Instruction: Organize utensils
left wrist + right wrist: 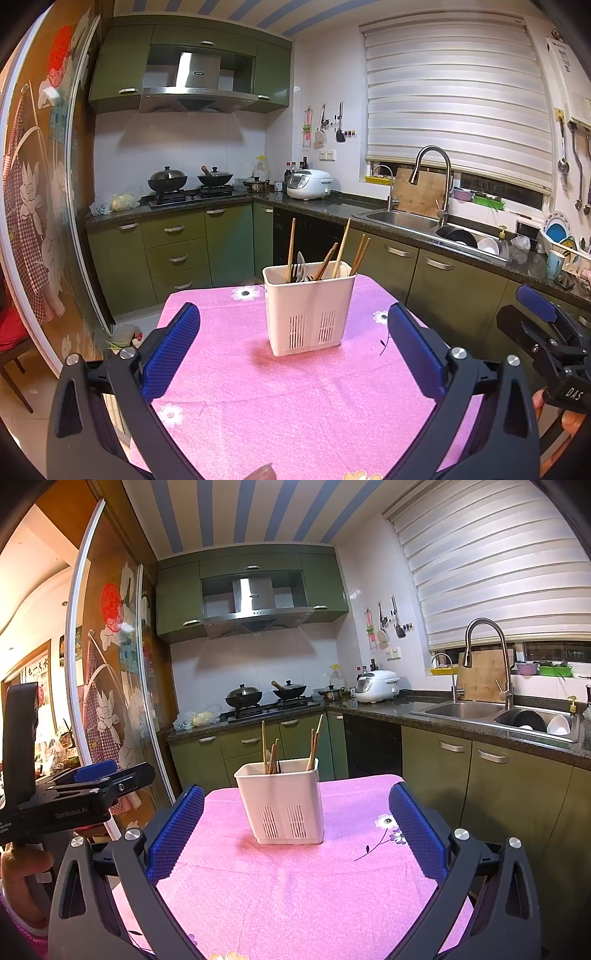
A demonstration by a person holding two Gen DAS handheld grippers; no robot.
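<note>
A white plastic utensil holder (pixel 309 306) stands on the pink tablecloth (pixel 258 398), holding several wooden chopsticks (pixel 291 243) and some spoons (pixel 301 264). It also shows in the right wrist view (pixel 282 799) with chopsticks (pixel 314 744) sticking out. My left gripper (pixel 293 350) is open and empty, a short way in front of the holder. My right gripper (pixel 295 834) is open and empty, also facing the holder. The right gripper shows at the right edge of the left wrist view (pixel 546 332); the left gripper shows at the left of the right wrist view (pixel 81 790).
Green kitchen cabinets (pixel 177 251) run behind the table. A stove with two woks (pixel 192 184), a rice cooker (pixel 308 182) and a sink with dishes (pixel 436 225) sit on the counter. A glass sliding door (pixel 110 701) stands at the left.
</note>
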